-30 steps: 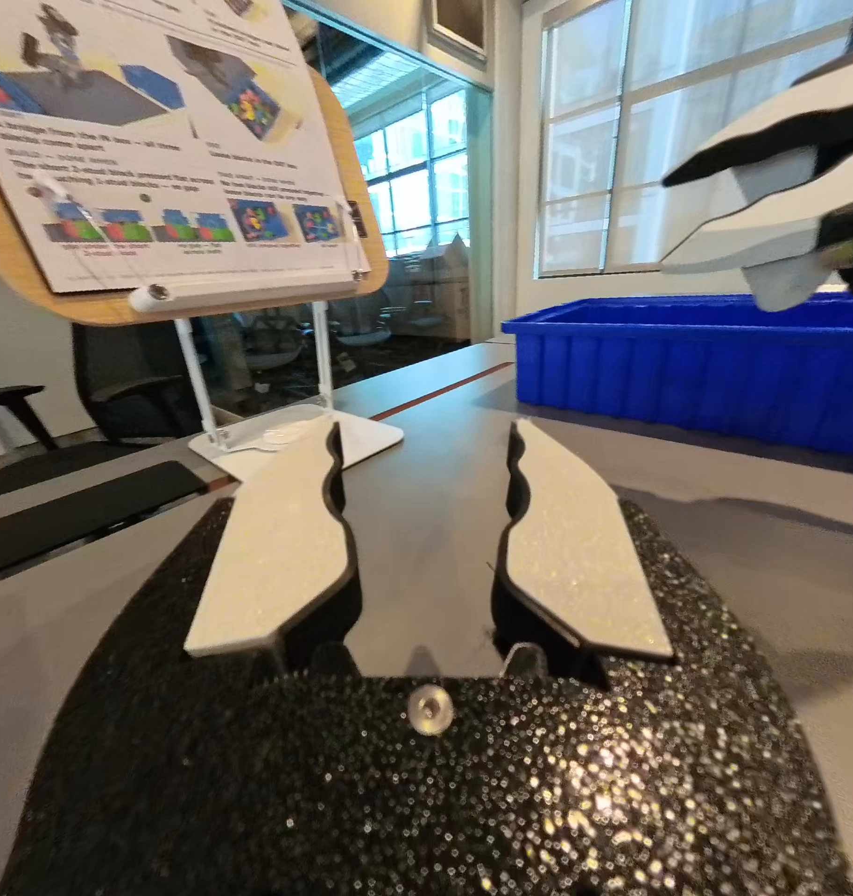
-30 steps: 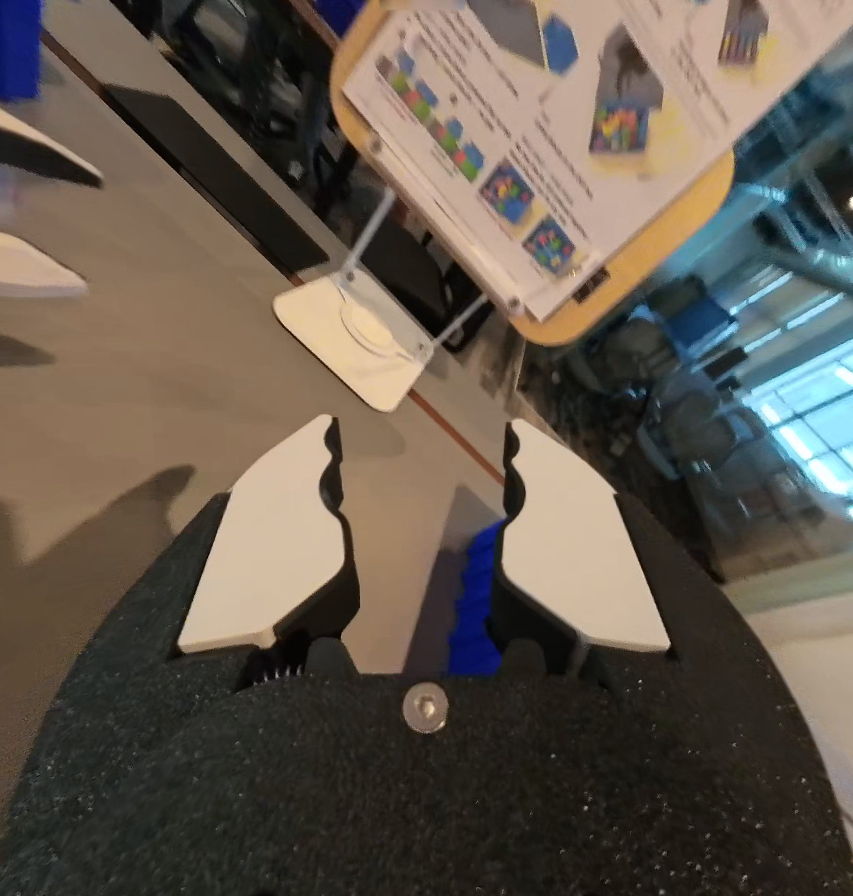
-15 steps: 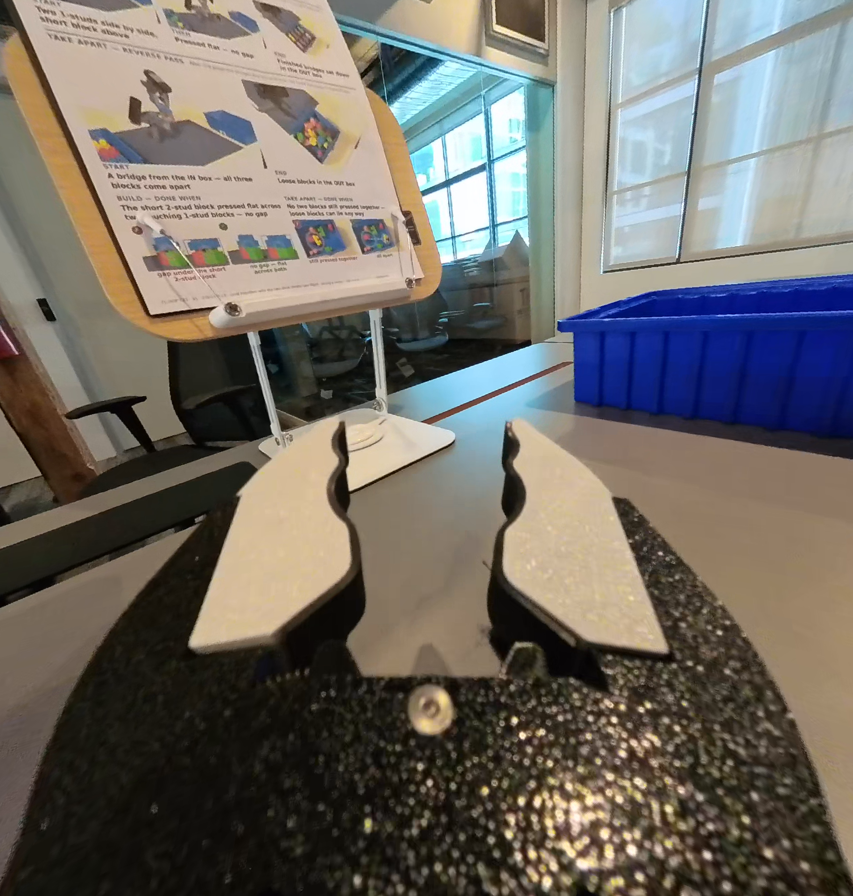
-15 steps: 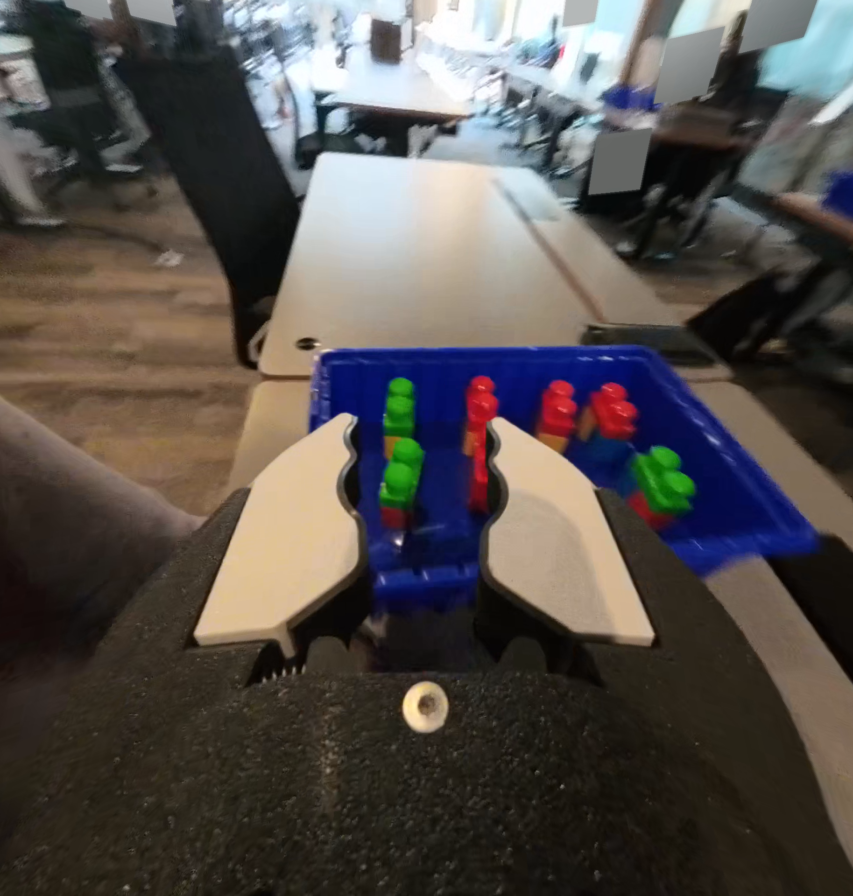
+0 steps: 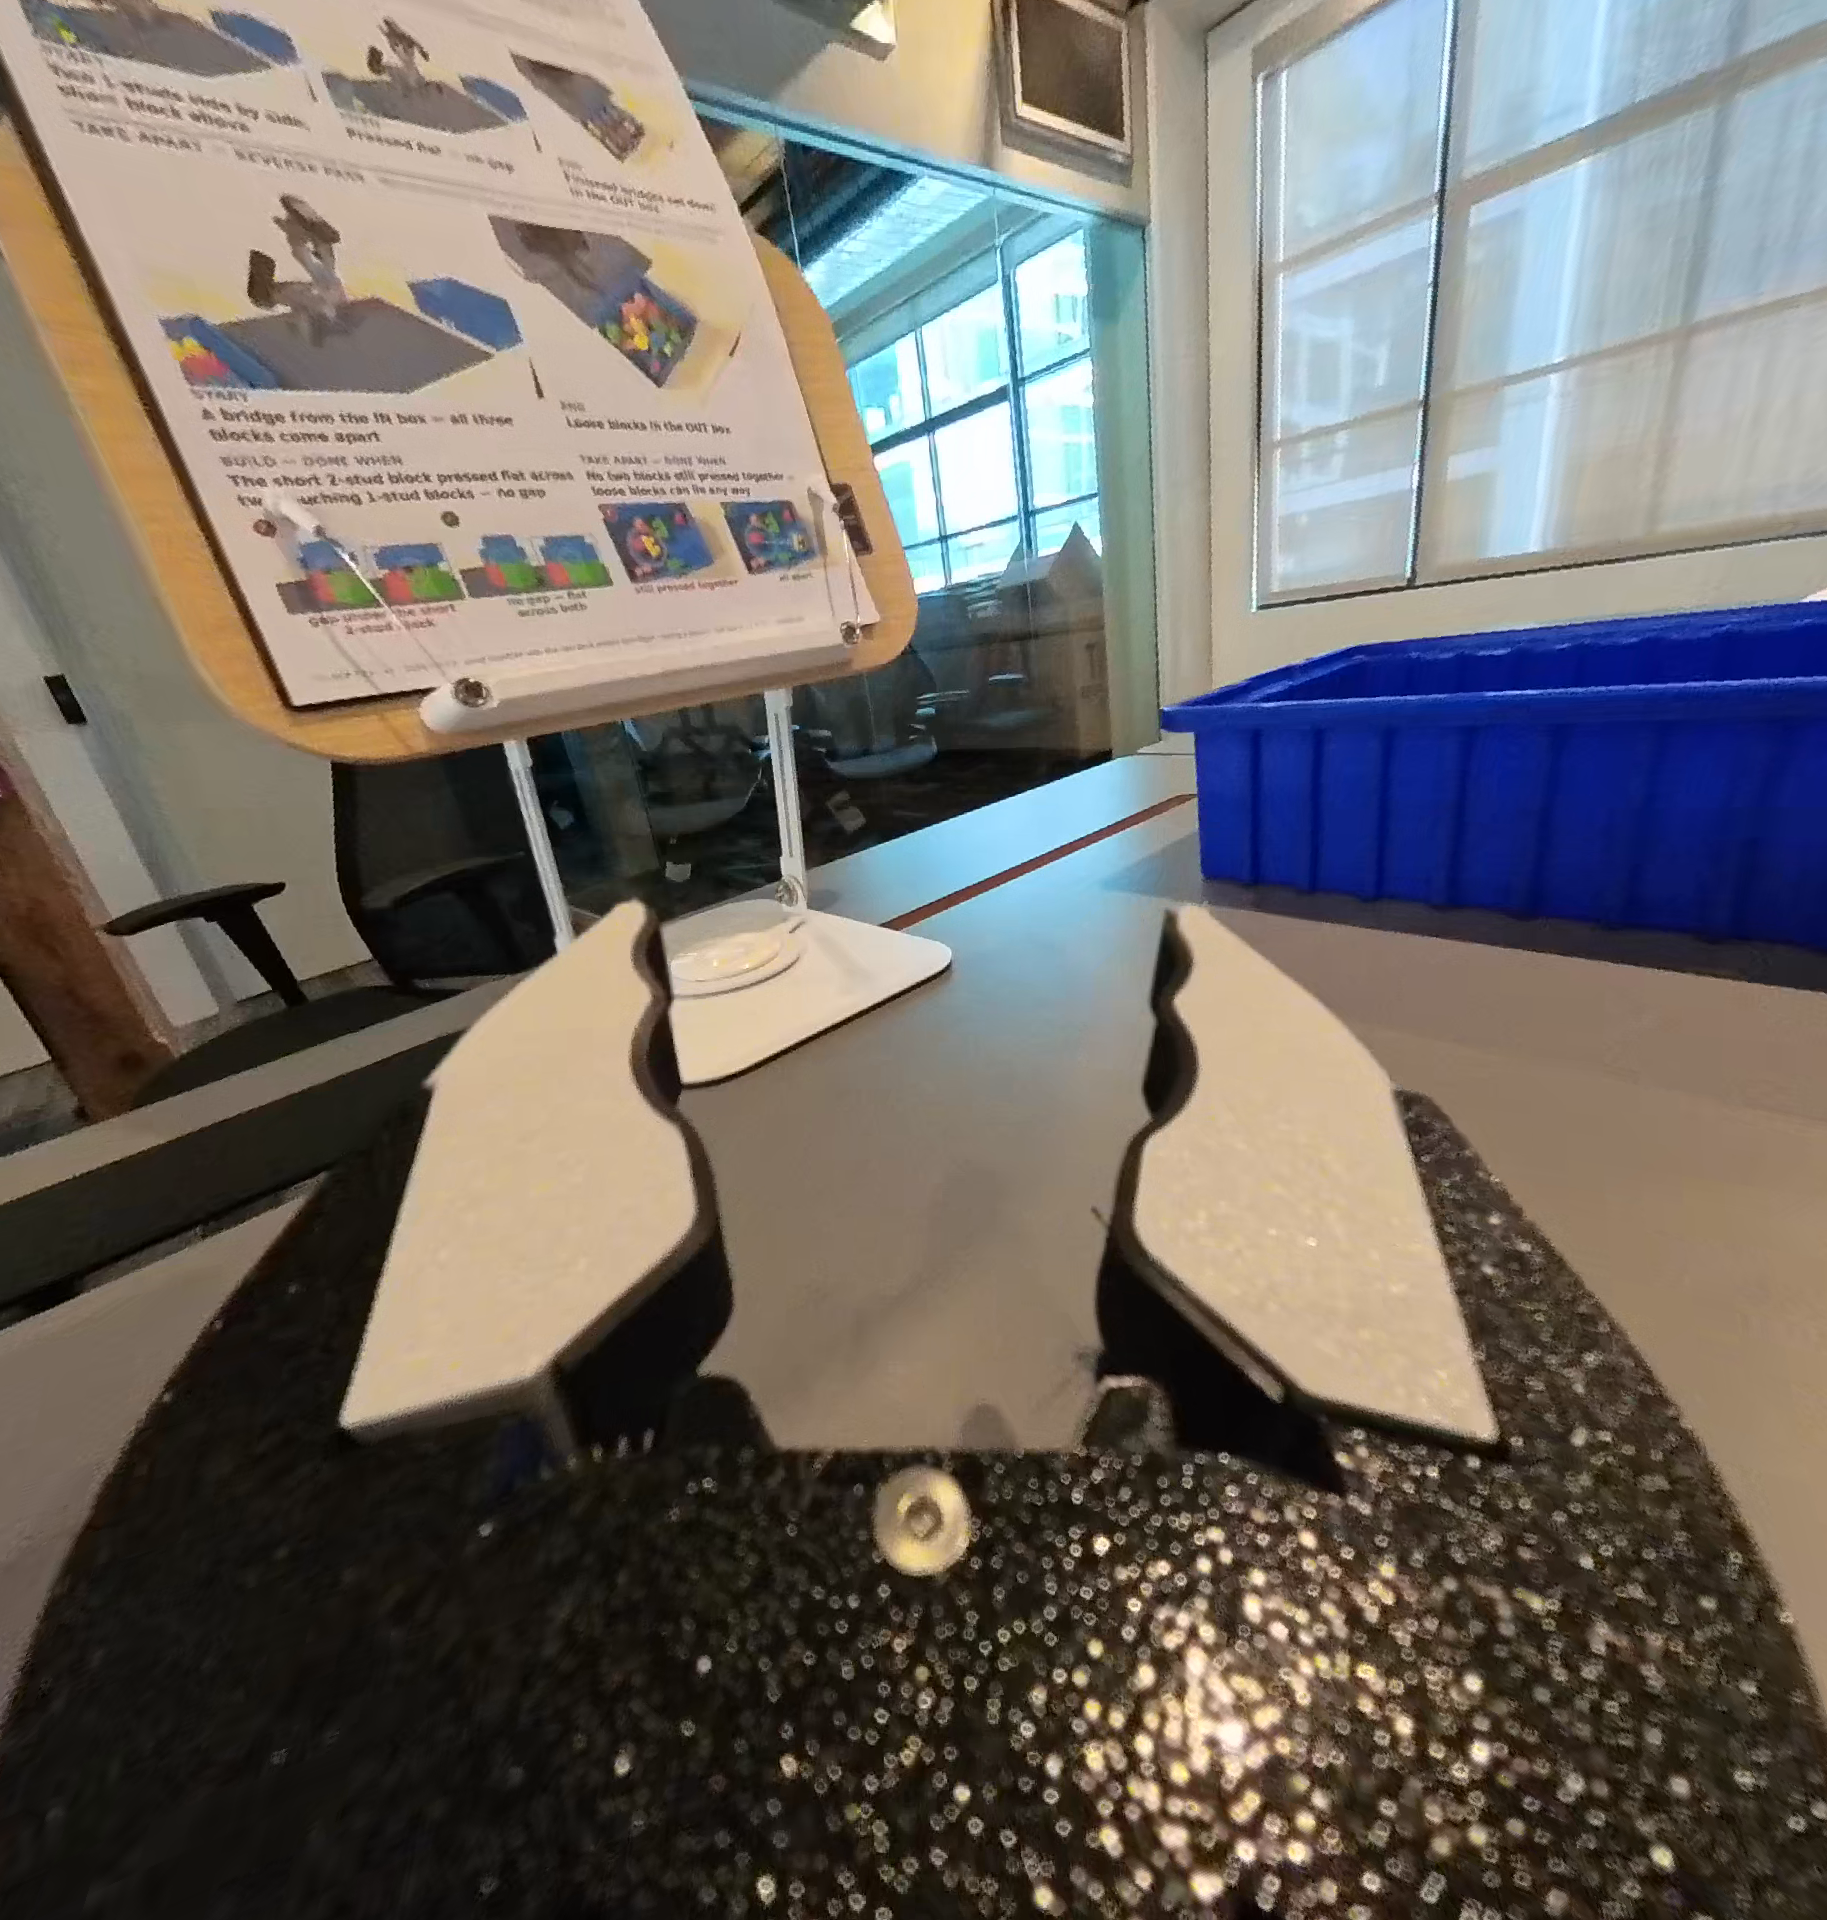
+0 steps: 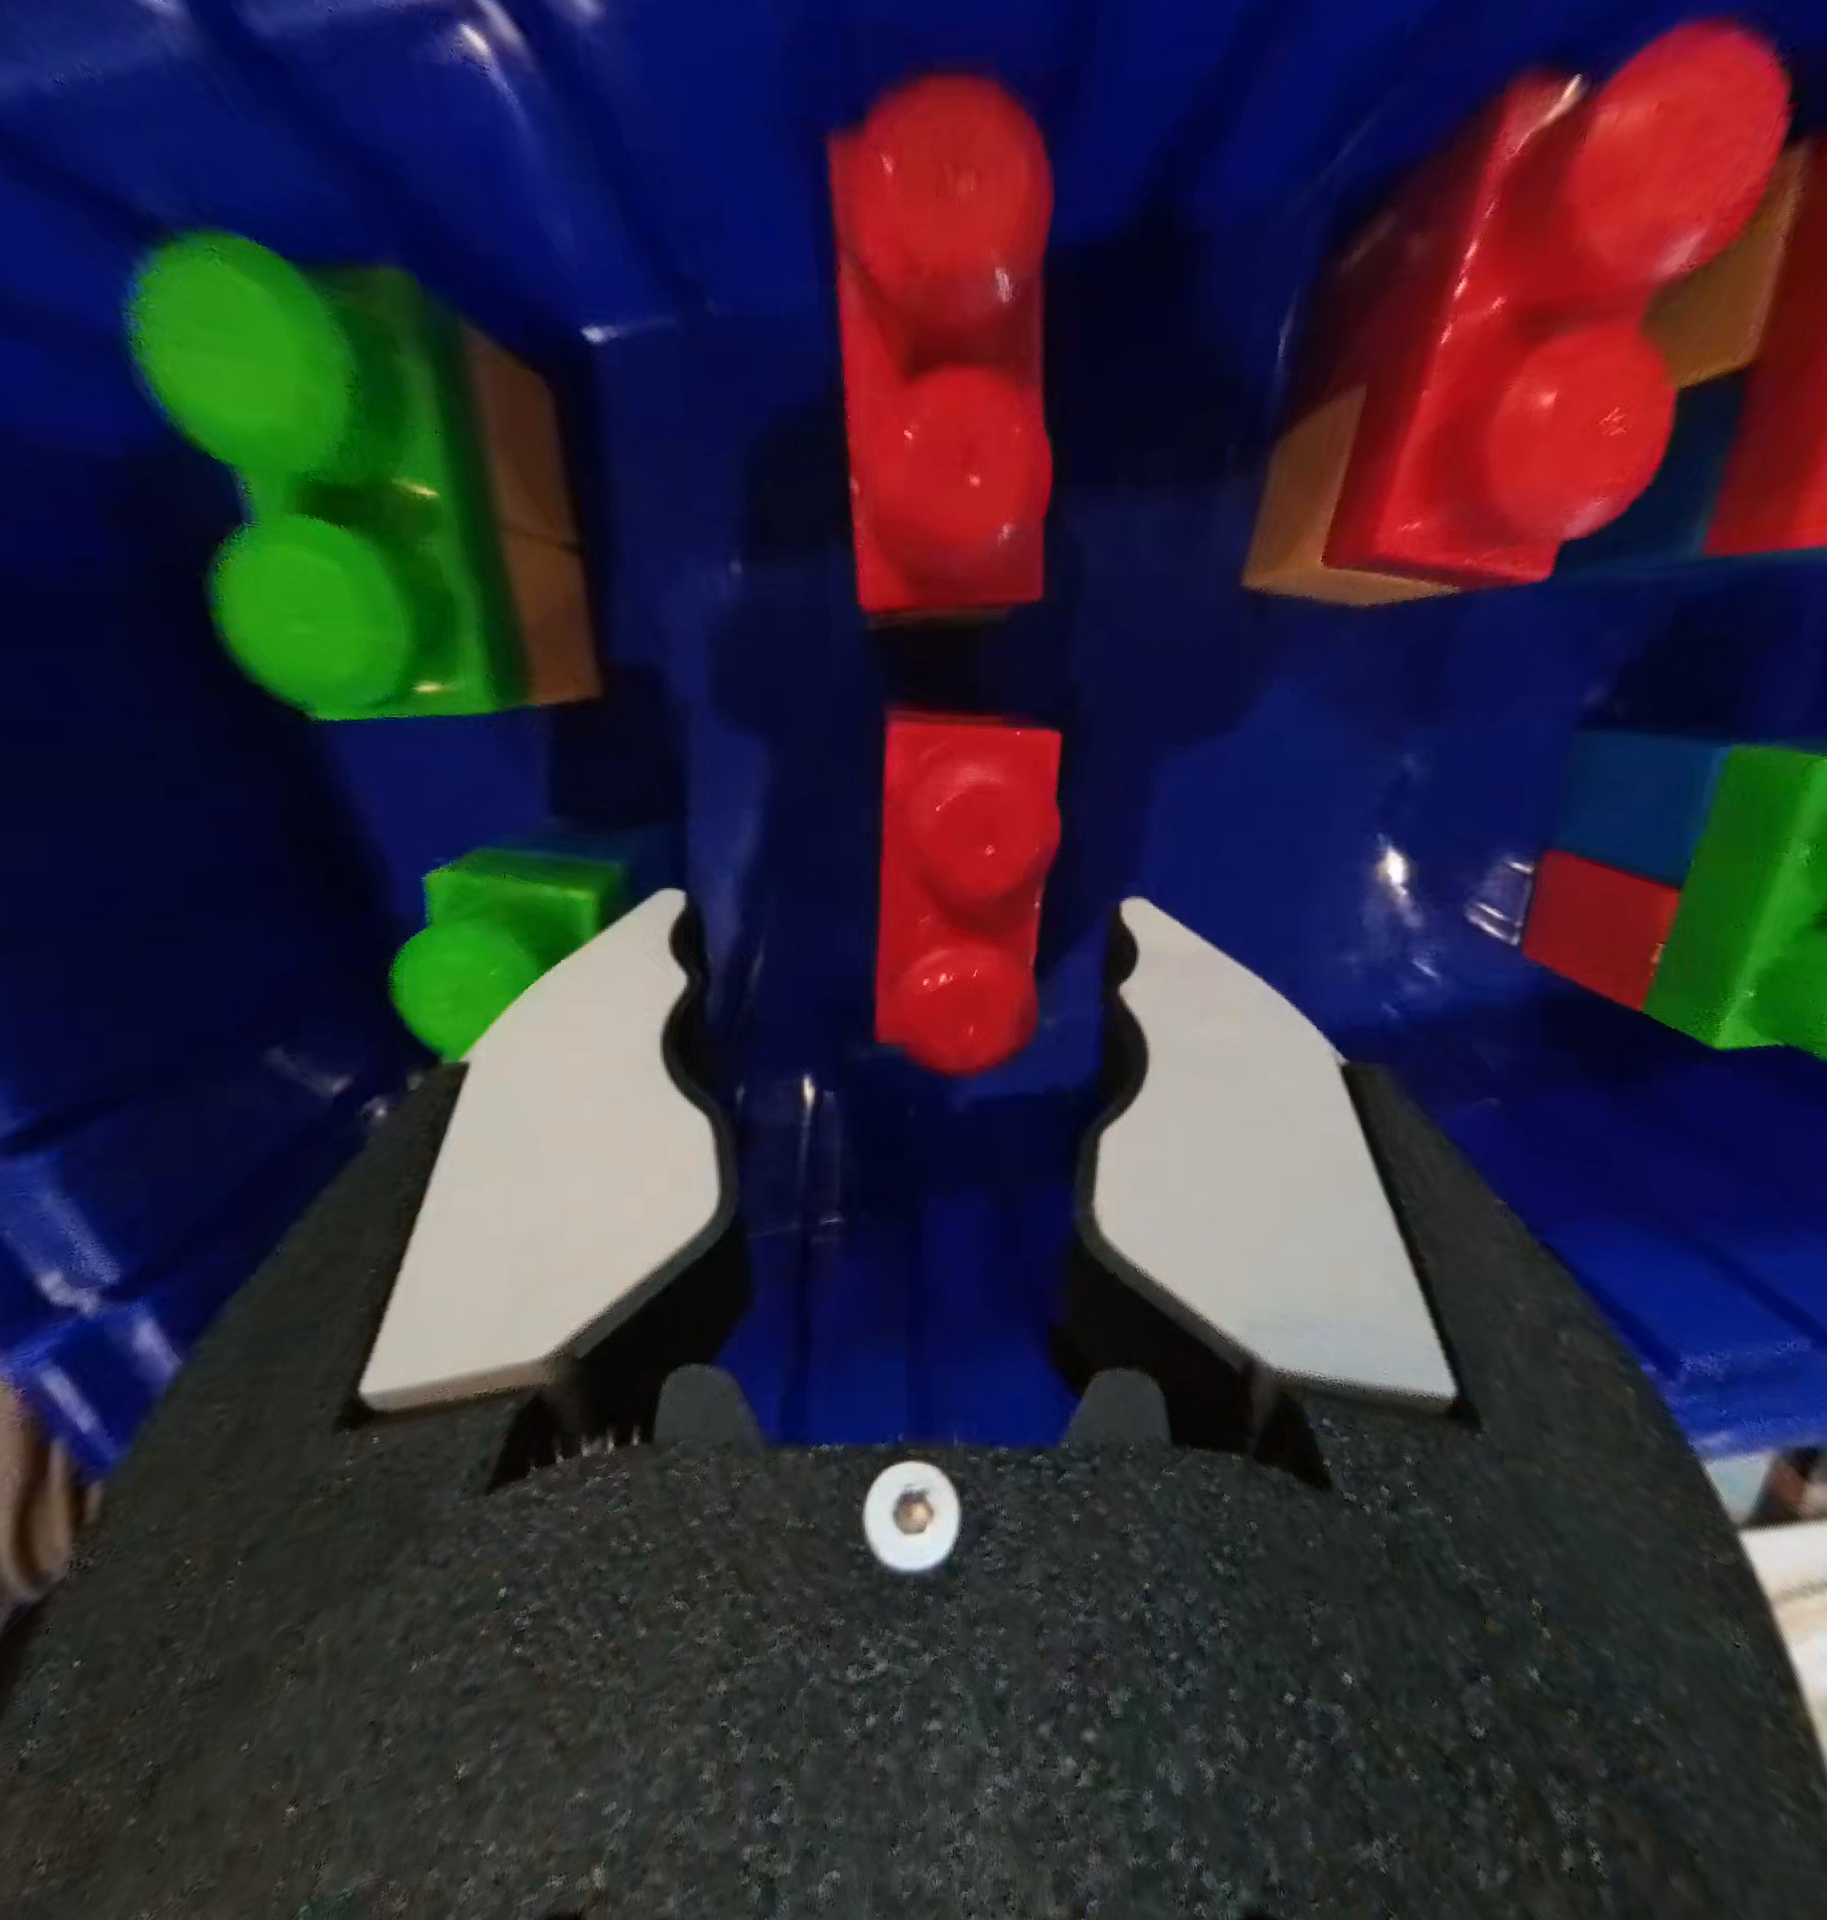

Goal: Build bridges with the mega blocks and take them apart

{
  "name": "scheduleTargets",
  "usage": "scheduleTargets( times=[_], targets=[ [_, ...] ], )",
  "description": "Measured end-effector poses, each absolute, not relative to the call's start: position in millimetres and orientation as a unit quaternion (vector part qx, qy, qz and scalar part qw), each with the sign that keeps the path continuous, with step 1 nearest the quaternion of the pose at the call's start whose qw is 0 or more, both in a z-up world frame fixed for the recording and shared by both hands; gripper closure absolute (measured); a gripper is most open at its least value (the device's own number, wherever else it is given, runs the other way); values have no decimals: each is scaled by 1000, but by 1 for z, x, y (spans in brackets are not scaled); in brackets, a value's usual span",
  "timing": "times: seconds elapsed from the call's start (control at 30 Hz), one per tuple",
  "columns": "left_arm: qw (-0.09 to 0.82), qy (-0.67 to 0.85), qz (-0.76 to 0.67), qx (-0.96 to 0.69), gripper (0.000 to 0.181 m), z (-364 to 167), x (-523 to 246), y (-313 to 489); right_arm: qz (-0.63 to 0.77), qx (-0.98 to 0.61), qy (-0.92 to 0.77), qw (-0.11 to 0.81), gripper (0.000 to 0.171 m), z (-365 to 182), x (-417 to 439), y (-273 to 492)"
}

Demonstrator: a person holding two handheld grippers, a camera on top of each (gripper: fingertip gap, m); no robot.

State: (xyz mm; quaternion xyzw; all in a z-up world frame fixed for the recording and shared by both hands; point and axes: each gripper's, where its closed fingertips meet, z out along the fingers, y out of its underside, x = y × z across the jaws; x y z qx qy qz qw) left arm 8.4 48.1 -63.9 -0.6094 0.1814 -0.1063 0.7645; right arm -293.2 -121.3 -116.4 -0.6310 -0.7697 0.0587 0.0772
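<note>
My right gripper (image 6: 904, 920) is open and empty, pointing down into a blue bin (image 6: 109, 987) that holds several block bridges. A red-topped bridge (image 6: 966, 894) lies right in front of the open jaws, its near stud between the fingertips, not gripped. Another red-topped bridge (image 6: 940, 343) lies beyond it. A green-topped bridge (image 6: 348, 488) is at the left, a green block (image 6: 504, 935) sits beside the left finger, a red-topped bridge (image 6: 1511, 343) is at the upper right and a green-topped one (image 6: 1782, 894) at the right. My left gripper (image 5: 904, 935) is open and empty, low over the grey table (image 5: 1511, 1070).
An instruction sheet on a wooden board (image 5: 452, 343) stands on a white base (image 5: 815, 987) ahead of the left gripper. A second blue bin (image 5: 1543, 779) stands on the table at the right. Black chairs (image 5: 265, 935) stand past the table's far edge.
My right gripper has swung from the table over to the blue bin and dropped into it, close above the red-topped bridge. My left gripper has opened wider and barely moved.
</note>
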Motion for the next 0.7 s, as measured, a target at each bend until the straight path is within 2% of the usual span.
scheduleTargets(
  times=[0.1, 0.13, 0.17, 0.2, 0.3, 0.5, 0.63, 0.7],
  targets=[
    [755, 183, -112, -619, 90, -67, 9, 49, 29, -650, -758, 37, 99, -141, -291, -118],
    [753, 182, -115, -621, 89, -68, 9, 49, 22, -655, -755, 27, 104, -147, -290, -117],
    [753, 181, -117, -622, 89, -68, 9, 49, 13, -656, -754, 19, 124, -152, -288, -115],
    [752, 181, -118, -622, 89, -68, 9, 49, 9, -653, -757, 19, 134, -153, -287, -114],
    [749, 180, -126, -625, 89, -69, 9, 48, 40, -648, -760, 25, 134, -134, -284, -119],
    [750, 171, -134, -624, 92, -68, 6, 48, 221, -603, -742, 193, 134, -2, -239, -111],
    [748, 165, -126, -630, 97, -69, 3, 51, 330, -581, -651, 360, 134, 87, -143, -67],
    [749, 165, -125, -630, 98, -69, 3, 51, 376, -563, -582, 451, 134, 109, -83, -35]
  ],
)
